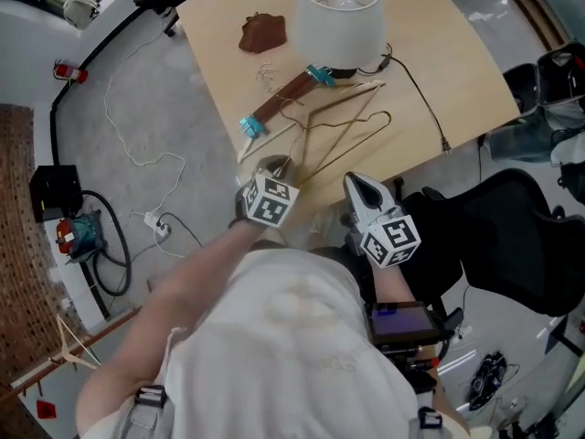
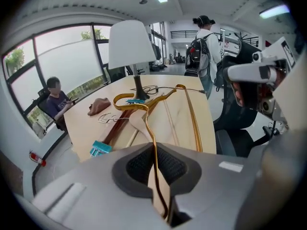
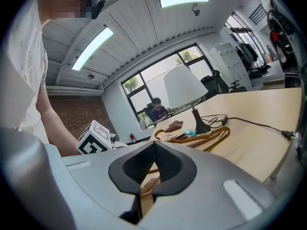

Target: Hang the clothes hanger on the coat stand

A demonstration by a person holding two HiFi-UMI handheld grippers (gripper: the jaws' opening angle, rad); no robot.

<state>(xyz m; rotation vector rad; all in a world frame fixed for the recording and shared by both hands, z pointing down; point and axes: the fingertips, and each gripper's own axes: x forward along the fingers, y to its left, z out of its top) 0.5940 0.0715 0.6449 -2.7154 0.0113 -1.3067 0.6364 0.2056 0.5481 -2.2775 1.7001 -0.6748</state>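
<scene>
The left gripper's (image 2: 154, 151) fingers pinch the gold wire clothes hanger (image 2: 196, 128) at the pale wooden surface's (image 1: 439, 71) near edge. The right gripper's (image 3: 152, 152) fingers are pressed together, empty. A white-shaded lamp (image 1: 340, 12) stands just beyond the hanger, with bare wood on the person's right.

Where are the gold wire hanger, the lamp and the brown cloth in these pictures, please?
gold wire hanger (image 2: 193, 121), left gripper view, on its long right-hand wire.
lamp (image 1: 340, 12), head view, on the white shade.
brown cloth (image 1: 263, 33), head view, at its middle.
</scene>
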